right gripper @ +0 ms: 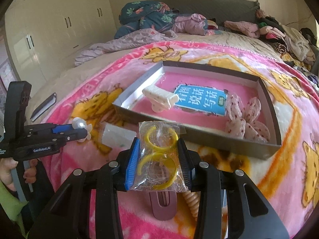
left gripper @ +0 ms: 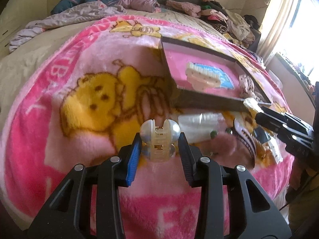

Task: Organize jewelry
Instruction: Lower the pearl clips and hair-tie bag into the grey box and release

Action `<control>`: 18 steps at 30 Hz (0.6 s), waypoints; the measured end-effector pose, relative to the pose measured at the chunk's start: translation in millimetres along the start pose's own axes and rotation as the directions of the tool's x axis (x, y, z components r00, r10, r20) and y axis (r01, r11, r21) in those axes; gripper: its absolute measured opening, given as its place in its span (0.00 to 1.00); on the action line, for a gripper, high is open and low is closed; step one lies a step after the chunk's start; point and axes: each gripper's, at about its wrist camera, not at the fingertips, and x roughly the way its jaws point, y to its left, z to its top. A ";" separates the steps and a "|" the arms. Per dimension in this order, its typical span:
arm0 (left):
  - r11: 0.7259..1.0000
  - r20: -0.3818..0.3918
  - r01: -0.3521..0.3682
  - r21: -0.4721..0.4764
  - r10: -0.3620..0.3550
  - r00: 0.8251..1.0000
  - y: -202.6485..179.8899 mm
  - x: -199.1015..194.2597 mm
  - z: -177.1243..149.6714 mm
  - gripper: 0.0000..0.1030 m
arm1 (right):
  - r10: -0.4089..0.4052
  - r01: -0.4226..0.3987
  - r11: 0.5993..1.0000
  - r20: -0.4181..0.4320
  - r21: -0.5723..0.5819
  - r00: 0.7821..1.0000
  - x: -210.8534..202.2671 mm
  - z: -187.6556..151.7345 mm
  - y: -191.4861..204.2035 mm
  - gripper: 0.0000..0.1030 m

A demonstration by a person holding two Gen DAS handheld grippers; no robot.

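Left wrist view shows my left hand-held gripper [left gripper: 159,141] pinching a small pearl hair clip [left gripper: 159,139] between its two pads, up off the pink bear blanket [left gripper: 79,99] on the bed. Just past the clip lies a little clear bag [left gripper: 197,125] on the blanket. Behind that sits the shallow box [left gripper: 199,97] with a pink floor; a white hair clip [left gripper: 203,75] lies in it on a blue label, and a spotted bow [left gripper: 247,85] lies at the far right of the box. My right hand-held gripper [right gripper: 159,155] shows best in the right wrist view. It is squeezing a clear packet with two yellow hoops [right gripper: 159,155] inside, held up in front of the box's near wall. Under that gripper, on the blanket, I see a pink snap clip [right gripper: 163,205] and a tan twisty clip [right gripper: 192,201] side by side. At the left edge a hand [right gripper: 8,171] holds the other gripper's handle. A dark notebook [right gripper: 43,105] lies on the bed, well apart from the box.
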 end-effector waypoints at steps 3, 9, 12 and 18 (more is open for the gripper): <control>1.000 0.006 0.005 0.005 -0.005 1.000 -4.2 0.7 11.0 0.28 | 0.000 0.000 1.000 0.009 0.000 1.000 0.1 4.2 -1.2 0.36; 0.999 0.015 0.017 0.028 -0.018 1.000 -17.3 4.5 29.2 0.28 | -0.010 0.009 1.000 0.036 0.017 0.999 -5.2 11.8 -12.4 0.36; 0.999 0.021 0.024 0.035 -0.024 0.999 -24.6 6.7 37.5 0.28 | -0.019 0.018 0.999 0.044 0.027 0.999 -8.1 13.4 -19.0 0.36; 0.998 0.030 0.032 0.055 -0.034 0.999 -39.3 13.1 55.2 0.28 | -0.052 0.049 0.997 0.063 0.058 0.997 -15.5 16.3 -38.5 0.36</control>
